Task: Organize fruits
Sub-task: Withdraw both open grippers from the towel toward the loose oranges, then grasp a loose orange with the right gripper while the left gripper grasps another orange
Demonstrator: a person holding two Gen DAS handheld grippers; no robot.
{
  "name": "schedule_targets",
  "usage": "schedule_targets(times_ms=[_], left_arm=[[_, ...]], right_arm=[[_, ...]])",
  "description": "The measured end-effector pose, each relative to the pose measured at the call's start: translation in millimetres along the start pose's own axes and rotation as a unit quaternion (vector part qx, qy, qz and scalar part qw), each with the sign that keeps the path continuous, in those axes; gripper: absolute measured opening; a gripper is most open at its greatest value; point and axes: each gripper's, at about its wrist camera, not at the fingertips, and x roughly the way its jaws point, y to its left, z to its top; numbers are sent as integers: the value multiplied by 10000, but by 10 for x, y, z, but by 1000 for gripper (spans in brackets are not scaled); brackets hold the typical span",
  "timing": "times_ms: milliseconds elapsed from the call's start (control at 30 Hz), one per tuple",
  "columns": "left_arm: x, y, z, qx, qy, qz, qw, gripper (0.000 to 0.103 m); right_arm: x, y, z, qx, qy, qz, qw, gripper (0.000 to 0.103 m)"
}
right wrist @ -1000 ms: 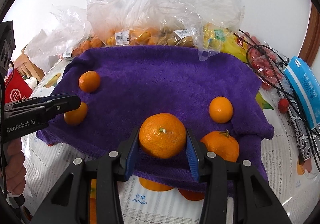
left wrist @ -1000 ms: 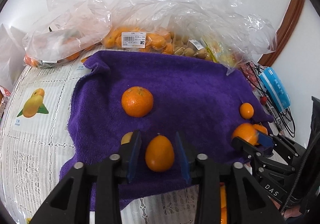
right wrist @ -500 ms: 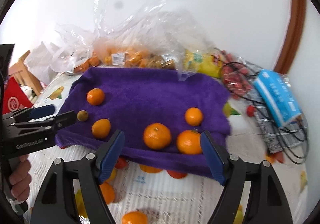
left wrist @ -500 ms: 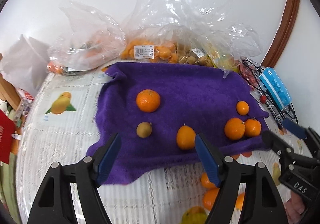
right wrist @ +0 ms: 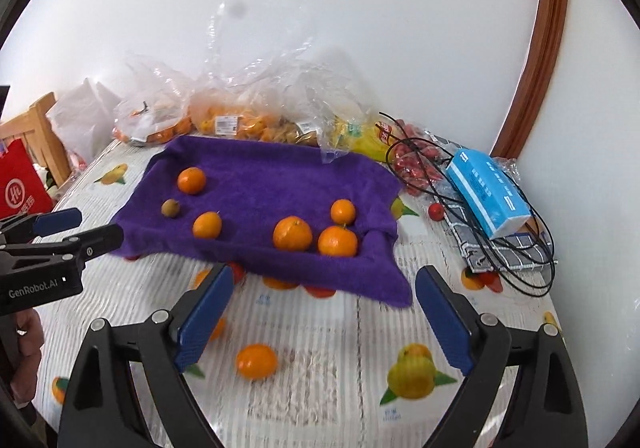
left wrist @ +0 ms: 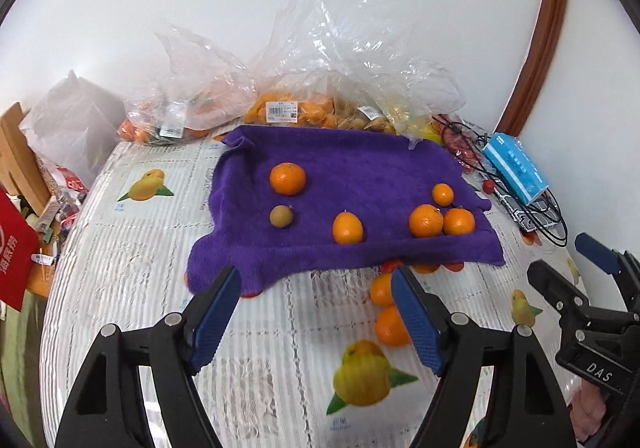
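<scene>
A purple towel (left wrist: pixel 360 163) (right wrist: pixel 264 175) lies on the table with several oranges and one small brown fruit (left wrist: pixel 281 215) (right wrist: pixel 169 207) on it. A large orange (left wrist: pixel 287 178) sits far left, an oval one (left wrist: pixel 347 228) in the middle, and two oranges (left wrist: pixel 426 220) touch at the right. My left gripper (left wrist: pixel 316 308) is open and empty, above the table in front of the towel. My right gripper (right wrist: pixel 324 312) is open and empty, also pulled back. More oranges (left wrist: pixel 390 324) (right wrist: pixel 256 360) lie loose on the tablecloth near the towel's front edge.
Clear plastic bags of fruit (left wrist: pixel 288 107) (right wrist: pixel 240 119) line the wall behind the towel. A blue tissue pack (right wrist: pixel 486 193) and black cables (right wrist: pixel 516 248) lie at the right. A red bag (left wrist: pixel 14 248) and wooden chair (right wrist: pixel 40 127) stand at the left.
Both grippers opened, released their oranges onto the towel, and pulled back and up away from it.
</scene>
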Motion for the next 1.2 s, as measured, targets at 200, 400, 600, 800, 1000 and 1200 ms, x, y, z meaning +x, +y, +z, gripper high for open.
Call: schedule_targets(times_ms=[200,400,600,800,1000,1200], left_arm=[[-141,-20,-193,68,-132,133,9998,76],[-207,-9,-293,-6,-116,165,9998,76],[-206,49,-320,-7,32,148,9999,76],[-145,146,-393,-29,113,232,9997,76],[-35,248,-434,-75,211,276,9994,76],[104,436,-462,-251,360,296,9986,76]], right_arm=[[-160,-30,-228,234,-31,201,9995,91],[-197,-83,-373,447,91,329,9984,91],[-184,-64,-469,580,83,493,9971,91],[-163,9,-537,506,-96,449,9977,91],[7,110,-593,432,238,661,9966,85],[256,240,-695,399,614,828,9939,66]])
